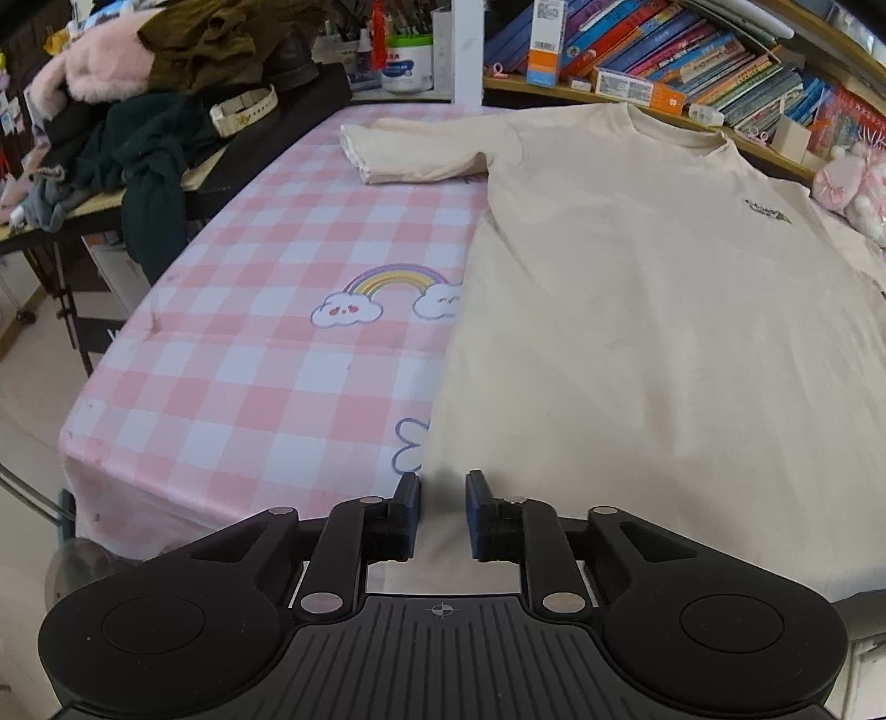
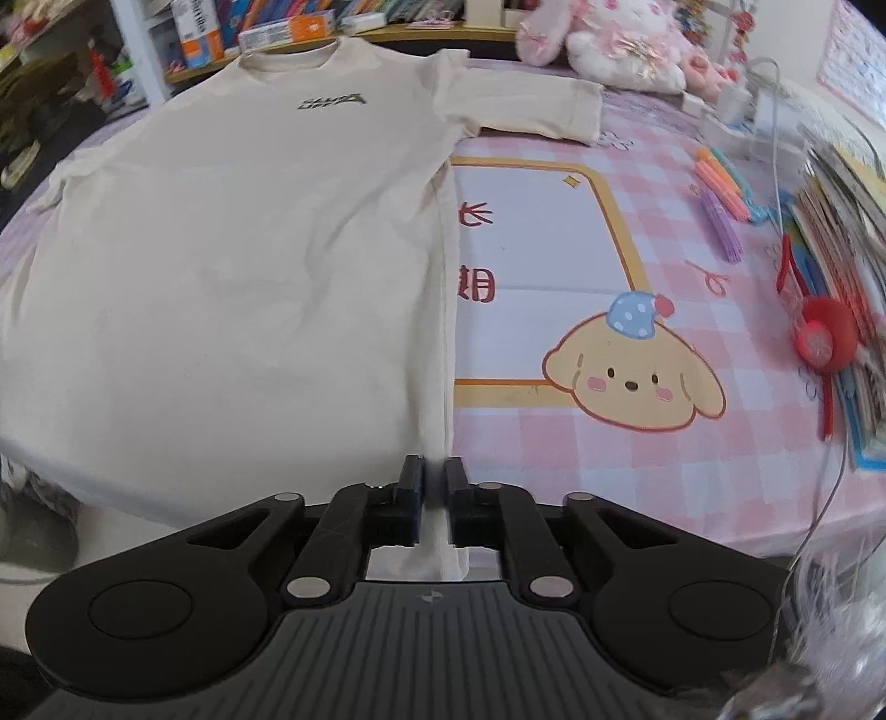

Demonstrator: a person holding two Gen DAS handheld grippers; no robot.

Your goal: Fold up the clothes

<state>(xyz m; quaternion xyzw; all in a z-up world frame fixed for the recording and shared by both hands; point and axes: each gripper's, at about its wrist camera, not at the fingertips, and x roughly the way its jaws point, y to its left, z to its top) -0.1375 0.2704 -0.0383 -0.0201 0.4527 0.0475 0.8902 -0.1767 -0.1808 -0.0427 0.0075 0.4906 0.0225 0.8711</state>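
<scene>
A cream T-shirt lies flat, front up, on a pink checked tablecloth, collar away from me. It also shows in the right wrist view with a small dark chest logo. My left gripper sits at the shirt's lower left hem corner, jaws a little apart with the fabric edge between them. My right gripper sits at the lower right hem corner, jaws nearly closed on the shirt's side seam. Both sleeves are spread outward.
A pile of dark clothes lies on a side table at the left. Bookshelves run along the back. Plush toys, pens, a red round object and stacked books sit at the right.
</scene>
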